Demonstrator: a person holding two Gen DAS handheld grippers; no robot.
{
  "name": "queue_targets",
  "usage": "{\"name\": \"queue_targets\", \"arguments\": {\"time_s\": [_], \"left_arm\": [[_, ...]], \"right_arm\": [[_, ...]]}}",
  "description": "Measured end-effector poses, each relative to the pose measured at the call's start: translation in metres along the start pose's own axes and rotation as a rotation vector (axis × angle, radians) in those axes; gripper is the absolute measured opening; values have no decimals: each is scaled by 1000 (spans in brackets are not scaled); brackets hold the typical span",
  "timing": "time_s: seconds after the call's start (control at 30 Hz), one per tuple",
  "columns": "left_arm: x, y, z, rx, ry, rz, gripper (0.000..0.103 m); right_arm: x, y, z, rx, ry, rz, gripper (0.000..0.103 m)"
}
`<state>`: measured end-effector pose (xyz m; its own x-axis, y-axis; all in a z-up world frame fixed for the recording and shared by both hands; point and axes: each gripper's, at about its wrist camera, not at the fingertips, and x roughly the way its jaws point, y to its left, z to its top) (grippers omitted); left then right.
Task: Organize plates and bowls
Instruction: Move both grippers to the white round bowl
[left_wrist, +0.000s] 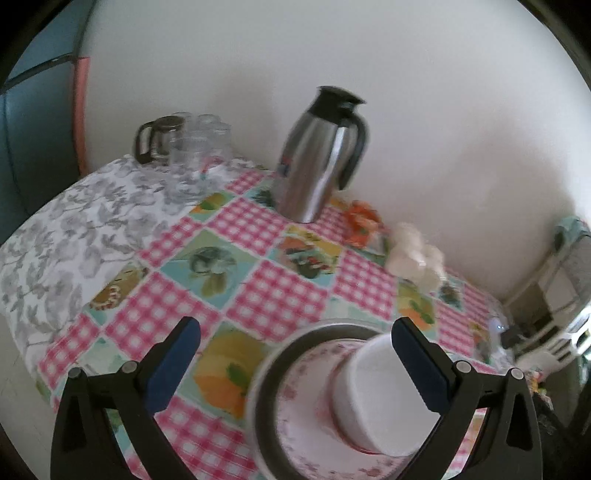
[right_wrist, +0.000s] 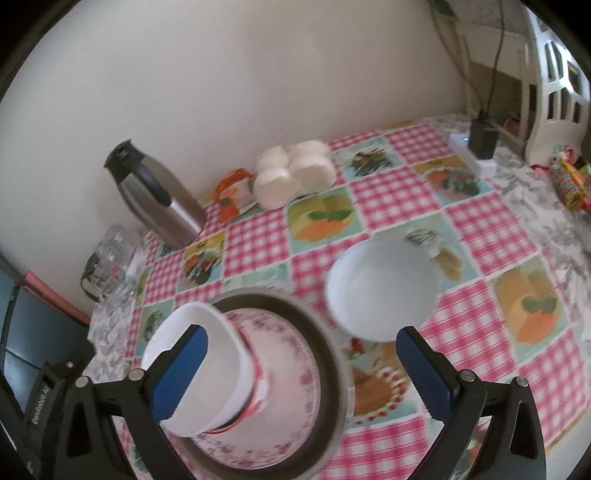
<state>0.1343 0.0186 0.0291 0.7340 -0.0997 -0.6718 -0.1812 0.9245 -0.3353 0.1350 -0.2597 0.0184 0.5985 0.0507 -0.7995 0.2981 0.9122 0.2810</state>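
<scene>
stack: white cup (right_wrist: 199, 369) on pink plate (right_wrist: 280, 398) in dark dish (right_wrist: 332, 369), near edge | loose bowl (right_wrist: 380, 288) just right | left gripper (left_wrist: 295, 362), right gripper (right_wrist: 301, 369): wide open, empty | glazed, slippery, breakable; take by rim

Your left tongs (left_wrist: 295, 345) are black plastic arms that curve inward, each tipped with a flat blue pad (left_wrist: 177, 363) and pinned with round silver screws. Your right tongs (right_wrist: 301, 354) match: black arms, textured blue pads (right_wrist: 424, 373), silver screws. White lettering, too blurred to read, marks a black part at the right view's left edge.
</scene>
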Motion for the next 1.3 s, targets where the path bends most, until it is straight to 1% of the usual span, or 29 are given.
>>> {"name": "queue_targets", "arguments": {"time_s": [0.13,0.27,0.33,0.4,0.53,0.57,0.67,0.7,0.77,0.83,0.9,0.93,1.0,1.13,1.17,1.2,1.3], "left_arm": [[-8,-26,0,75,-6,-49,103],[-8,-57,-5,133,27,-117,103],[-6,-73,-8,157,55,-156,99],[-5,-90,-11,188,79,-182,86],[5,-136,-18,266,144,-272,85],[9,-145,-19,286,160,-278,85],[29,-178,-27,362,222,-245,81],[37,-186,-30,375,250,-247,79],[55,-200,-36,386,313,-250,79],[71,-210,-41,403,365,-230,77],[83,-219,-46,431,403,-201,66],[89,-225,-48,445,419,-195,65],[98,-234,-51,466,439,-173,65],[117,-252,-56,516,455,-126,64],[124,-255,-58,524,465,-110,64],[130,-257,-59,521,475,-105,64],[147,-257,-63,508,501,-71,62]], "right_arm": [[-8,-26,11,33,-34,-45,103],[-14,-54,19,62,-66,-93,103],[-17,-67,23,81,-78,-112,103],[-19,-78,26,92,-90,-136,103],[-20,-101,30,126,-103,-162,103],[-19,-106,31,132,-103,-166,103],[-12,-120,31,165,-100,-184,103],[-9,-124,30,176,-96,-182,103],[3,-132,28,192,-70,-183,102],[14,-138,25,205,-47,-194,100],[23,-143,23,215,-27,-194,98],[27,-145,22,220,-21,-193,97],[36,-149,20,232,-1,-199,94],[50,-151,16,242,30,-193,90],[54,-151,15,244,38,-192,86],[57,-151,14,246,45,-190,81],[68,-147,11,245,74,-173,81]]}}
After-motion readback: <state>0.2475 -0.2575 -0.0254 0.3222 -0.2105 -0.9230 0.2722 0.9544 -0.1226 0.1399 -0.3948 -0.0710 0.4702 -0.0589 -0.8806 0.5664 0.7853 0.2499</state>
